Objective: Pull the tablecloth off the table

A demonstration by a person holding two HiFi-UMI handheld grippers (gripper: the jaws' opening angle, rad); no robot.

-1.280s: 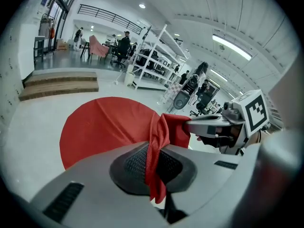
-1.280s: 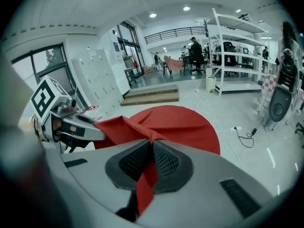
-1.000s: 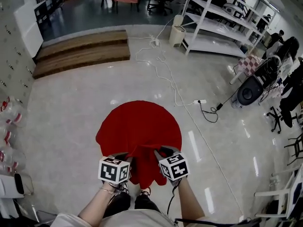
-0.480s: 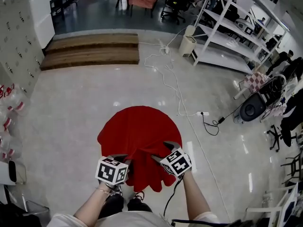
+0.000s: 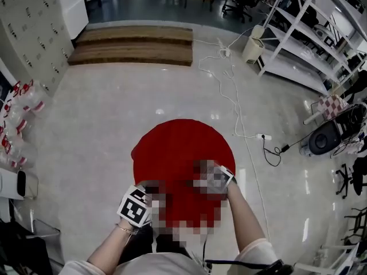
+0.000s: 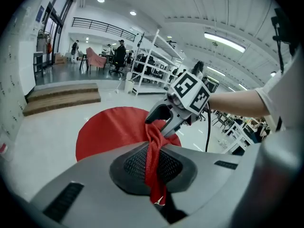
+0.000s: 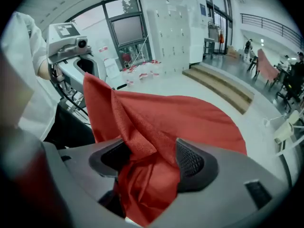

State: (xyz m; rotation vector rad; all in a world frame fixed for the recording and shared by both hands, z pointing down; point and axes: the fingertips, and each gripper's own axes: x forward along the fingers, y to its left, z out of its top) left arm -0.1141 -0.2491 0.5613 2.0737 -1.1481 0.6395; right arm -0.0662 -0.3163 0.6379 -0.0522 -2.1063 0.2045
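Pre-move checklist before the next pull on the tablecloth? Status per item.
1. Left gripper grip on tablecloth: ok, jaws shut on a bunched fold.
2. Right gripper grip: not ok. Its jaws have just been opening and stand wide, with cloth loose between them.
3. Nothing standing on the cloth: ok where visible. The near edge is blurred over.
4. Floor cable apart from the cloth: ok.
5. Hem free of the table underneath: cannot tell, table hidden.
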